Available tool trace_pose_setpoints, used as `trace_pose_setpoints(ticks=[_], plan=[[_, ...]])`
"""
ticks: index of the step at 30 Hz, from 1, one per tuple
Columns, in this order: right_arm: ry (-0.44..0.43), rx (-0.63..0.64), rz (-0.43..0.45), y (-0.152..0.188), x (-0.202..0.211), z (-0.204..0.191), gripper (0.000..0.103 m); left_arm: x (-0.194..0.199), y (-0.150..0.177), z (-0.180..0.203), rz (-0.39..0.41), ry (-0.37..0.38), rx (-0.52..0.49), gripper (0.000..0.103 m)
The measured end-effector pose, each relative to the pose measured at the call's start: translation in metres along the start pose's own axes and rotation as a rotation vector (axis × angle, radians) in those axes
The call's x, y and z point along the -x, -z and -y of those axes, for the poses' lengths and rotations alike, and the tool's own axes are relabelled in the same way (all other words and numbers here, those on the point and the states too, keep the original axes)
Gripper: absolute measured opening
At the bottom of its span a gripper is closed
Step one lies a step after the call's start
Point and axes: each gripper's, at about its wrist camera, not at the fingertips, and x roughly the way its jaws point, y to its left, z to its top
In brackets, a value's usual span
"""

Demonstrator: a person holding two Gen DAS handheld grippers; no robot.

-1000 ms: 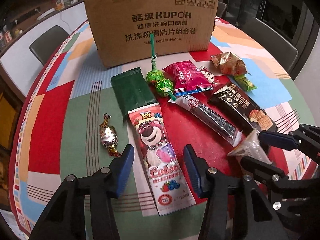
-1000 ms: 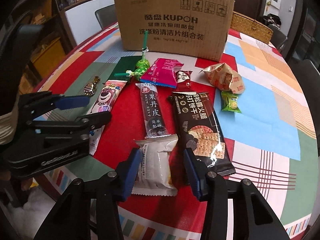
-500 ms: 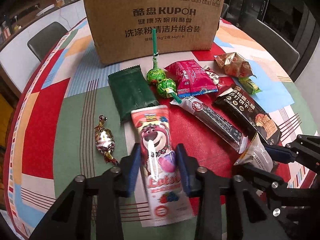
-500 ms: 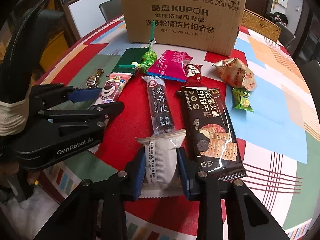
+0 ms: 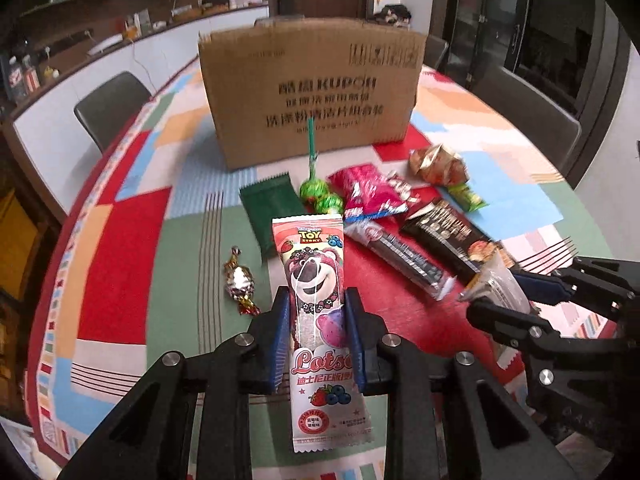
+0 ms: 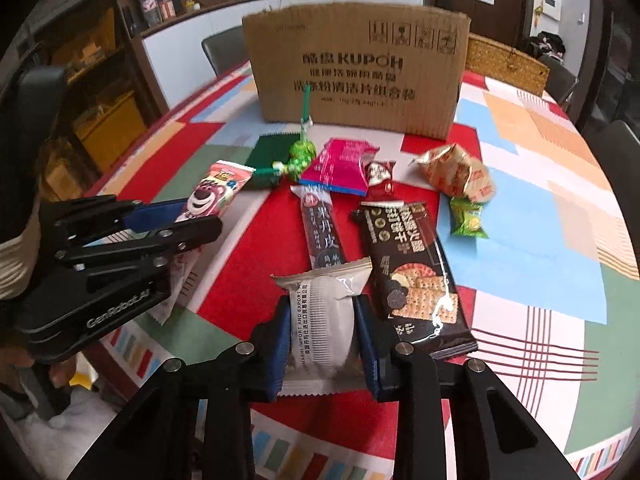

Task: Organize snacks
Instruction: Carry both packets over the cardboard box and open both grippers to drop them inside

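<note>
You've got the left gripper clamped mid-pack on the light, crinkly Lotso pack at centre frame, the right gripper pinching the soft white pouch — go easy, both slip & crush.

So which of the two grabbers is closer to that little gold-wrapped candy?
Left. The left gripper, clamped on the Lotso pack, sits just right of the gold-wrapped candy. The right gripper, holding the white packet, is further away on the far side of the left one.

Tablecloth is a patchwork of red, green, blue, peach and white blocks with thin stripes. Lotso snack pack is pink with a bear face, cracker pack black, box plain brown cardboard.
</note>
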Motion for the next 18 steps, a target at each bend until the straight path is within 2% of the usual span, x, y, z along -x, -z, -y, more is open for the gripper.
trace_pose_setpoints(ticks=[7,18], plan=[[-0.003,0.017,0.111,-0.013,0.027,0.000,0.032,0.028,-0.013,0.003,0.094,0.012,-0.015,0.026],[0.038,0.077,0.285,-0.063,0.062,0.007,0.032,0.059,-0.058,0.000,0.275,-0.052,-0.066,0.027]])
